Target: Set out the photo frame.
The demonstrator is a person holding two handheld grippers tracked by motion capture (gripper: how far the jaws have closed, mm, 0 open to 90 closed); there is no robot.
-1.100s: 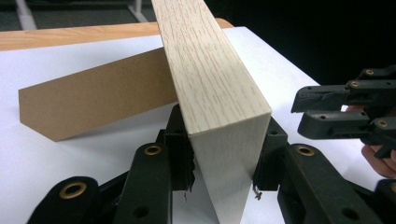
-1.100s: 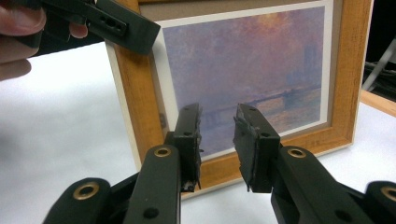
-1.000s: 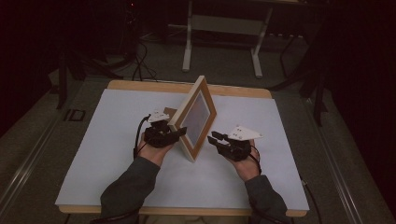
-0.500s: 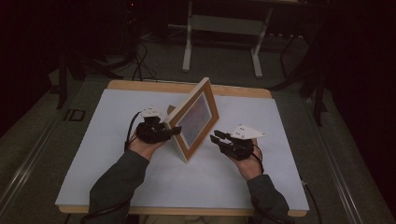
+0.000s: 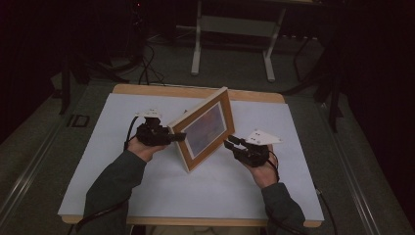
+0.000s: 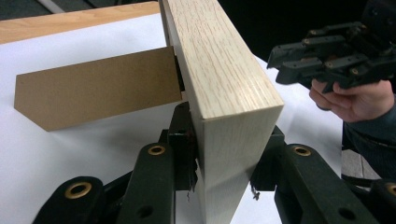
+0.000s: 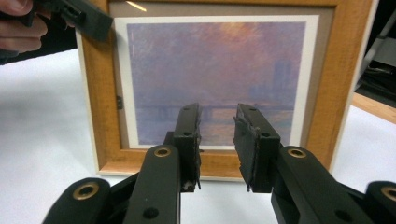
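Wooden picture frame [image 5: 203,129] standing tilted on the white table cover [image 5: 98,161], near the middle of the table [image 5: 147,89], its glazed front turned toward the person's right. The print behind the glass is a hazy violet and orange view with a faint dark band low down; no signature, label or lettering can be read on it or on the wood. A brown cardboard stand [image 6: 98,91] folds out from the back and rests on the cover. Left gripper [image 5: 169,137]: jaws clamped on the frame's light wooden edge [image 6: 224,93], one pad against each face. Right gripper [image 5: 229,142]: jaws parted with nothing between them, pointed at the print from just beside the frame, not touching it.
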